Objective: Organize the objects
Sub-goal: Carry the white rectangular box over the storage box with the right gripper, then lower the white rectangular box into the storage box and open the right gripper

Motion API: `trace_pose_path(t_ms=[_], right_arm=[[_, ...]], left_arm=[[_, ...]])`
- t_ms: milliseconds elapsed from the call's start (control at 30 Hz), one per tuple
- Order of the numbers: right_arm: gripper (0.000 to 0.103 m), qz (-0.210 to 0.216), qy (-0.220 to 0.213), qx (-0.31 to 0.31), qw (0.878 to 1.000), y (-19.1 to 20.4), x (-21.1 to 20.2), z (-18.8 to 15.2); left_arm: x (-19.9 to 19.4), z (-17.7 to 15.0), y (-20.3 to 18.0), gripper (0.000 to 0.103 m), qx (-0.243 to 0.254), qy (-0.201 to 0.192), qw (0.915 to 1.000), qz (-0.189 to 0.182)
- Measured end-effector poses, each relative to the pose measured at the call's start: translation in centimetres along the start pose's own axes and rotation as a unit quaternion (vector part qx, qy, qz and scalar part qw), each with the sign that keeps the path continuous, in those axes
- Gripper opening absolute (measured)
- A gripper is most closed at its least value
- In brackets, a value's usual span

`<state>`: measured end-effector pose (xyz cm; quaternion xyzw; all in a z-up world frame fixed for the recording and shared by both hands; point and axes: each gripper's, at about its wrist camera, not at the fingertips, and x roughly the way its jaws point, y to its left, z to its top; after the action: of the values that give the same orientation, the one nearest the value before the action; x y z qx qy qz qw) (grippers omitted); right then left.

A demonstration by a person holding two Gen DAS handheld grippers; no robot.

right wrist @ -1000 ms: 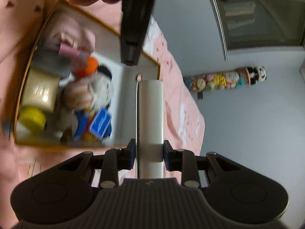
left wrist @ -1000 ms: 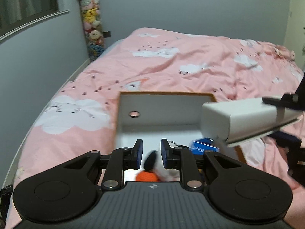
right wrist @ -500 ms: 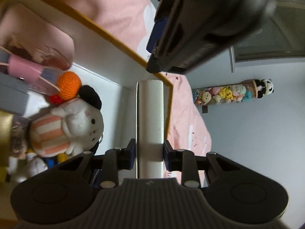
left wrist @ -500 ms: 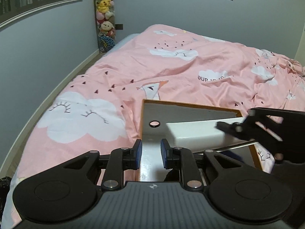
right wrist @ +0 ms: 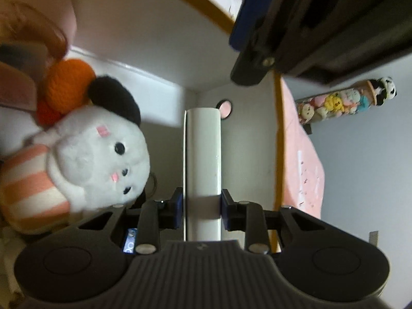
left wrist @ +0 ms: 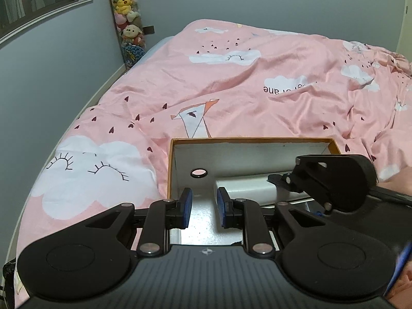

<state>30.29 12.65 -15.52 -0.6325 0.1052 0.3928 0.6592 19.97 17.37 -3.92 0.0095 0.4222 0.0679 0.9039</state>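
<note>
My right gripper point(right wrist: 202, 206) is shut on a long white box point(right wrist: 203, 154), held low inside an orange-rimmed carton point(right wrist: 154, 38) with white walls. The white box's end points at the carton's corner with the round hole point(right wrist: 225, 108). Beside it lie a white plush toy point(right wrist: 103, 154) in pink stripes and an orange knitted ball point(right wrist: 67, 85). In the left wrist view the white box point(left wrist: 244, 188) and right gripper point(left wrist: 283, 180) lie across the carton point(left wrist: 252, 152). My left gripper point(left wrist: 201, 211) hovers over the carton's near left part, shut and empty.
The carton sits on a bed with a rumpled pink cloud-print duvet point(left wrist: 257, 90). A tall tube of small plush toys point(left wrist: 127, 18) stands against the grey wall at the bed's far corner. A window point(left wrist: 38, 0) is high on the left.
My right gripper has carried the white box down into the carton, toward the corner with the hole. The left gripper has shifted sideways and the plush no longer shows between its fingers.
</note>
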Motion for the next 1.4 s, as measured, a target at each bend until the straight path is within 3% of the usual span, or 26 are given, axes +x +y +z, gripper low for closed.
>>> trace_pose_path(t_ms=[233, 467, 667, 833, 900, 1100, 1400], right_arm=[[0.031, 0.036, 0.007, 0.042, 0.998, -1.4, 1.9, -0.3], [0.036, 0.094, -0.009, 0.118, 0.989, -4.6, 2.0, -1.7], [0.038, 0.146, -0.011, 0.174, 0.974, -7.5, 0.9, -3.1], [0.025, 0.187, 0.005, 0.218, 0.958, -9.0, 0.6, -4.4], [0.025, 0.199, 0.011, 0.221, 0.955, -8.1, 1.9, -2.9], [0.025, 0.214, 0.025, 0.230, 0.949, -8.3, 2.4, -4.0], [0.029, 0.220, 0.046, 0.234, 0.946, -7.6, 3.4, -3.4]], left_arm=[[0.7, 0.0, -0.3, 0.023, 0.000, 0.014, 0.9999, -0.005], [0.8, -0.3, -0.4, 0.023, 0.003, 0.019, 0.9997, -0.014], [0.9, -0.6, -1.5, 0.023, 0.057, 0.030, 0.9971, -0.041], [2.2, -1.1, -3.0, 0.023, 0.084, 0.052, 0.9938, -0.052], [2.9, -1.2, -3.4, 0.023, 0.091, 0.063, 0.9925, -0.052], [5.7, -1.3, -4.3, 0.023, 0.104, 0.108, 0.9874, -0.051], [7.9, -1.3, -4.8, 0.026, 0.118, 0.132, 0.9835, -0.037]])
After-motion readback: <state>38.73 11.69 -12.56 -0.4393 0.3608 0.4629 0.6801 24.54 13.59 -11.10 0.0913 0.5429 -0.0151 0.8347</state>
